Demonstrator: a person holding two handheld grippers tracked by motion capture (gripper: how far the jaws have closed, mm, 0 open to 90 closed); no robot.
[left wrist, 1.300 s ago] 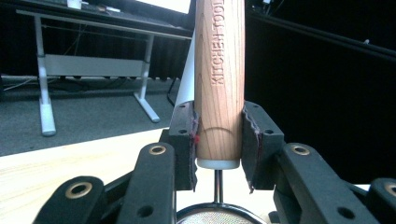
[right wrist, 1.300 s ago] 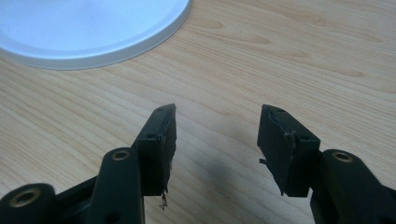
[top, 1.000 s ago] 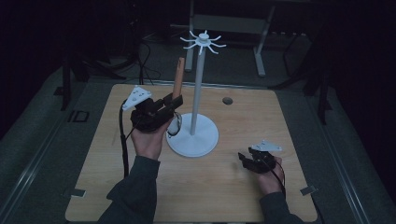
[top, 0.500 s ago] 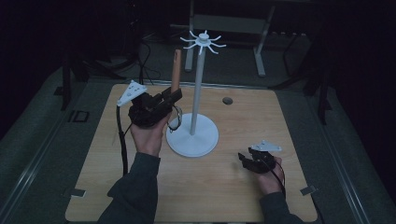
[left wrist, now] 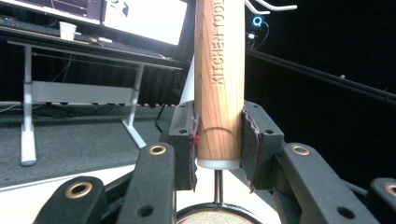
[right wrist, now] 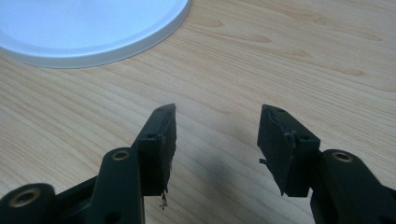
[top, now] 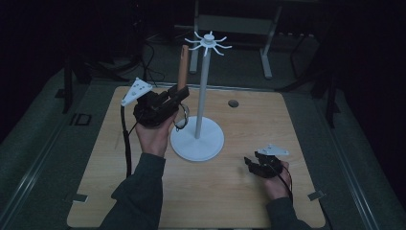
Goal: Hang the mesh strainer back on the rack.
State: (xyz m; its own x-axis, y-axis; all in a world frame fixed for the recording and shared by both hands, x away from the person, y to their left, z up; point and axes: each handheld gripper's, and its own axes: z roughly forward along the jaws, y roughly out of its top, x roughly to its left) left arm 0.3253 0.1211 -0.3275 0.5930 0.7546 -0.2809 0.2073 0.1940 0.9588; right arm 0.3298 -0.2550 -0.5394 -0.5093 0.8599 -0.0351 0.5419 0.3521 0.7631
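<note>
A kitchen tool with a wooden handle (top: 183, 64) stands upright, left of the white stand's pole (top: 203, 91). My left gripper (top: 179, 93) is shut on the handle's lower end (left wrist: 219, 79), and the jaws press both of its sides. Below the jaws a metal stem leads to a round mesh sieve head (left wrist: 217, 217), which hangs beside the pole (top: 183, 116). The stand's hooks (top: 208, 43) fan out at the top, above the handle's tip. My right gripper (top: 249, 163) rests low over the wood near the stand's base (right wrist: 88, 28), open and holding nothing (right wrist: 217, 135).
The stand's round white base (top: 197, 140) takes up the middle of the wooden table (top: 230, 201). A small dark round spot (top: 233, 103) lies at the back of the table. A desk frame (top: 265, 52) stands beyond the far edge.
My left gripper has risen a little with the tool, so the handle tip stands higher beside the pole. The right gripper has stayed in place.
</note>
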